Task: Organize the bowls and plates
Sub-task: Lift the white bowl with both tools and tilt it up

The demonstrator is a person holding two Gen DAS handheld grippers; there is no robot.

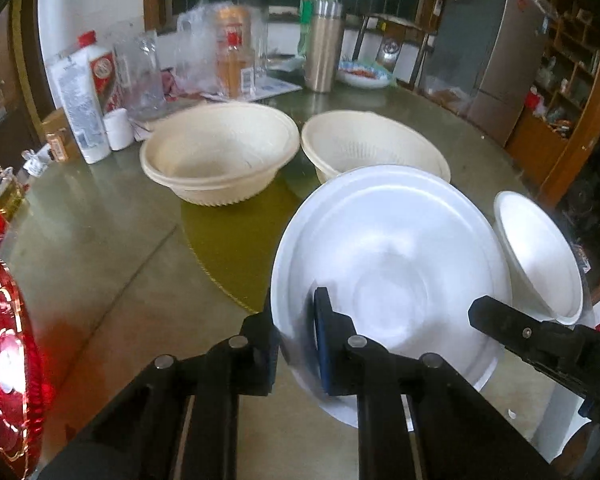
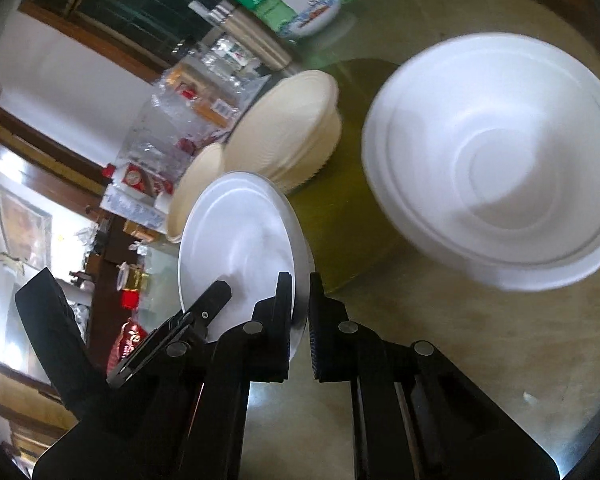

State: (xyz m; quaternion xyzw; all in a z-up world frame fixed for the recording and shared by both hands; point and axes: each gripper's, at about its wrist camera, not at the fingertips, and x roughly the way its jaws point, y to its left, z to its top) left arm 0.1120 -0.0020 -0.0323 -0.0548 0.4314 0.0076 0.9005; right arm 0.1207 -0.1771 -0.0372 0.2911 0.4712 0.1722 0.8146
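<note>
My left gripper (image 1: 294, 344) is shut on the rim of a large white bowl (image 1: 392, 280) and holds it tilted above the table. My right gripper (image 2: 300, 320) is shut on the rim of a smaller white bowl (image 2: 240, 240), also seen at the right of the left wrist view (image 1: 540, 256). In the right wrist view the large white bowl (image 2: 496, 160) hangs at the right. Two cream bowl stacks stand on the table: one at the left (image 1: 220, 152) and one behind the white bowl (image 1: 372, 140). In the right wrist view the cream stacks (image 2: 292, 132) are behind the small bowl.
The round glass table (image 1: 112, 264) has a yellow-green centre disc (image 1: 236, 240). Bottles, a carton (image 1: 80, 100), a metal tumbler (image 1: 324, 48) and plastic bags crowd the far edge. A red dish (image 1: 8, 364) lies at the left. A fridge (image 1: 488, 52) and wooden shelves stand at the back right.
</note>
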